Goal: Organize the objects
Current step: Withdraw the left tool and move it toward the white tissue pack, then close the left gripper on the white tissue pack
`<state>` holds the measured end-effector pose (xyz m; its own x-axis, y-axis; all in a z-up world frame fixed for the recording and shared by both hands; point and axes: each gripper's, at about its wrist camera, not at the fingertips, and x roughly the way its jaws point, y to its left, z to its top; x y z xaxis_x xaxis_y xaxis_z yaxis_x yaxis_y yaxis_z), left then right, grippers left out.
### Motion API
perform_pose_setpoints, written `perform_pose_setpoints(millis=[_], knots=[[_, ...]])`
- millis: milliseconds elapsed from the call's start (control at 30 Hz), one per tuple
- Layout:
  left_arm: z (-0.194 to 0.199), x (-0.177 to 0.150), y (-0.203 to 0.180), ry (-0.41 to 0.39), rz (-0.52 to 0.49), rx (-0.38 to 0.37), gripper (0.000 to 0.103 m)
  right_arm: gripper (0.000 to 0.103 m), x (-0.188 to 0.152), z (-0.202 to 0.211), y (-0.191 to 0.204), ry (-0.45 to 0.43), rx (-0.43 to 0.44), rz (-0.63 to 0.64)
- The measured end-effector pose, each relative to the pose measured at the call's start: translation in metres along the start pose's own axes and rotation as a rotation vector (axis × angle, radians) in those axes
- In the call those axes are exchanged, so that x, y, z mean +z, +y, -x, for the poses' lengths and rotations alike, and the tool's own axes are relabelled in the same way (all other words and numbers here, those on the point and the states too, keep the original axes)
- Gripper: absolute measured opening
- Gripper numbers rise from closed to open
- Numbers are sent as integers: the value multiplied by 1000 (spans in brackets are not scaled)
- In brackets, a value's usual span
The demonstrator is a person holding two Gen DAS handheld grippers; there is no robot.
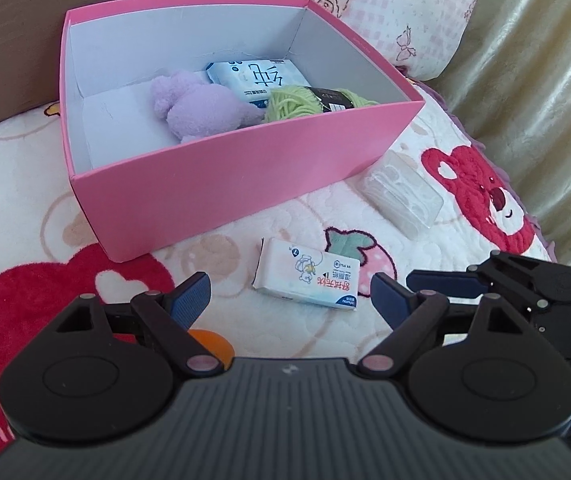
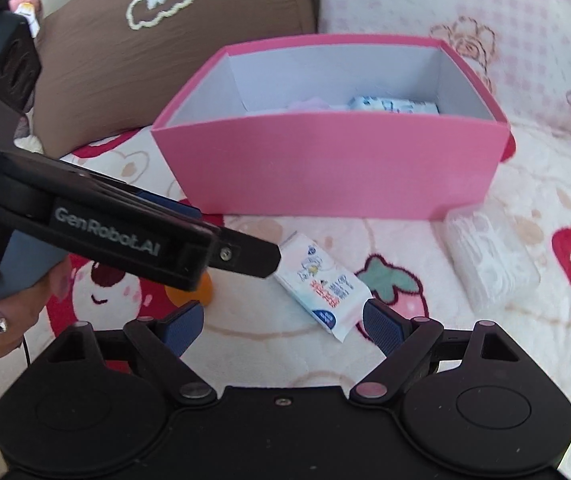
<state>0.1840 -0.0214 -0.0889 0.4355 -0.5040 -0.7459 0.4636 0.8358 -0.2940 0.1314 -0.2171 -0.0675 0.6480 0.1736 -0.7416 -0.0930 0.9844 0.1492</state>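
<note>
Tissue pack flat on the bed blanket, just in front of the pink box, not yet boxed. Left claw spread wide, nothing between the pads, pack just ahead of the gap. Right claw also wide and empty, pack's near corner right by its right pad. Box already holding purple plush, green yarn ball and a bigger blue-white pack. Clear plastic case beside the box's right corner, well off from the pack, also not yet in. Orange ball half hidden under the left claw's left finger. Risks, judged only: both claws crowding the same pack, so collision or double grab likely; from the right wrist view the left claw's tip sits at the pack's far edge, so could nudge or spin it away. Soft wrapper may crumple or slip if pinched by a corner only. Plush blanket gives under pressure, so pads could dig into the pile or snag fabric instead of getting under the pack. Tall box wall near, so a low carry could clip the rim. Surface: quilted bed cover, white with red bears, hearts, strawberries. Surroundings: brown cushion with cloud outline, pink floral pillow, pale curtain on the right side.
</note>
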Motion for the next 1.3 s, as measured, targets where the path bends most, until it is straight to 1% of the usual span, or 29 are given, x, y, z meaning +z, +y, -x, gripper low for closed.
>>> perform_pose_setpoints(millis=[100, 167, 233, 300, 367, 433, 500, 567, 600, 633, 700, 767, 833, 867, 900, 933, 967, 1033, 1067, 1100, 1133, 1167, 1200, 1300], knots=[[-7, -1, 1, -18, -9, -10, 84, 90, -5, -9, -4, 13, 0, -35], [-14, -2, -1, -24, -27, -1, 80, 89, -8, -17, -8, 19, -1, -75], [-21, -3, -4, -19, -62, 38, 63, 89, -11, -25, -13, 31, -2, -122], [-25, -6, -4, -27, -81, 57, 61, 89, -14, -30, -17, 39, 6, -161], [-29, -8, -2, -29, -81, 35, 60, 88, -16, -32, -17, 38, 14, -172], [-33, -8, 0, -31, -72, 33, 58, 86, -18, -33, -16, 33, 2, -154], [-40, -8, 3, -25, -62, 41, 55, 82, -19, -34, -16, 30, -7, -134], [-48, -7, 4, -12, -52, 49, 54, 73, -19, -39, -16, 35, -10, -121], [-52, -7, 5, -14, -47, 49, 53, 70, -18, -43, -17, 43, -9, -118], [-54, -8, 7, -23, -38, 40, 53, 63, -17, -46, -17, 51, -6, -112], [-58, -9, 10, -26, -10, 12, 51, 59, -16, -50, -18, 47, -16, -99], [-59, -8, 11, -2, 13, -24, 43, 50, -16, -50, -21, 45, -25, -91], [-56, -7, 10, 7, 23, -41, 37, 48, -17, -47, -20, 42, -35, -65], [-56, -6, 10, 13, 20, -51, 36, 48, -17, -46, -20, 39, -41, -55], [-55, -7, 11, 16, 39, -76, 36, 48, -17, -44, -20, 39, -48, -51], [-56, -7, 13, 36, 69, -92, 36, 49, -17, -43, -21, 39, -55, -52], [-58, -8, 14, 68, 95, -99, 36, 51, -18, -42, -23, 38, -53, -57], [-59, -11, 11, 112, 108, -107, 36, 54, -19, -38, -27, 29, -46, -77], [-57, -12, 6, 130, 103, -97, 36, 59, -20, -37, -28, 28, -38, -85], [-56, -12, 2, 139, 107, -103, 35, 62, -21, -37, -29, 34, -27, -88], [-56, -10, 0, 152, 117, -119, 35, 70, -22, -36, -28, 34, -36, -88], [-57, -10, -2, 166, 134, -134, 35, 75, -22, -37, -27, 36, -50, -81], [-57, -10, -4, 177, 154, -141, 35, 77, -22, -38, -26, 39, -63, -73], [-60, -14, -7, 171, 173, -101, 35, 77, -22, -40, -26, 44, -72, -71]])
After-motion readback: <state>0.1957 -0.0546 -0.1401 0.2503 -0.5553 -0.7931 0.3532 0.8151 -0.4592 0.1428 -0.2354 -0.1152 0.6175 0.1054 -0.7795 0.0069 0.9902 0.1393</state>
